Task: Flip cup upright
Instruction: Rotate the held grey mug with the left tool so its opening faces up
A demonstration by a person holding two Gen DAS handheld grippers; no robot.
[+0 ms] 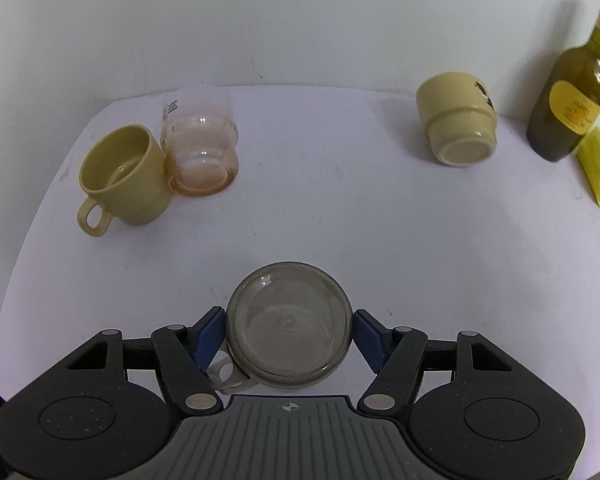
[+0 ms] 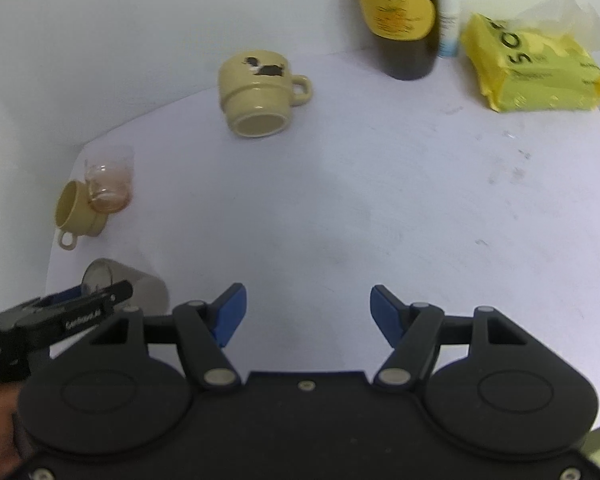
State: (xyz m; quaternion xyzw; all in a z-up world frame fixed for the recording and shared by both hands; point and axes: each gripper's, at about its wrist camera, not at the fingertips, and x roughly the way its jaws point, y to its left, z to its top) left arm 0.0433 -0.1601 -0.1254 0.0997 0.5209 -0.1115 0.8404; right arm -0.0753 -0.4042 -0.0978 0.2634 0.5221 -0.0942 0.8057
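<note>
Glass is what the left tongs (image 1: 288,334) have between their blue pads: a smoky grey cup (image 1: 288,326) with its flat base turned toward the camera, one pad against each side wall and no gap showing, so they look clenched on it. From the right wrist view the same cup (image 2: 140,288) sits tipped, base up, low over the near left corner of the white table (image 2: 380,200). A small clear handle (image 1: 222,372) pokes out just inside the left pad.

Right tongs (image 2: 305,312) hang released, blue pads wide apart with only bare tabletop between them, well to the right of the held cup.

Judging by its look, the cup is stiff, smooth and likely slippery, light enough for one pair of tongs, yet breakable if it slides out or lands hard. Gripping the round wall across its widest part, as now, seems the sound hold; the handle looks too thin to trust.

Far ahead and left of the left tongs stand a yellow mug (image 1: 124,176) touching a pinkish glass (image 1: 200,152); far ahead and right lies a cream mug (image 1: 456,120) upside down, beside a dark bottle (image 1: 572,92).
</note>
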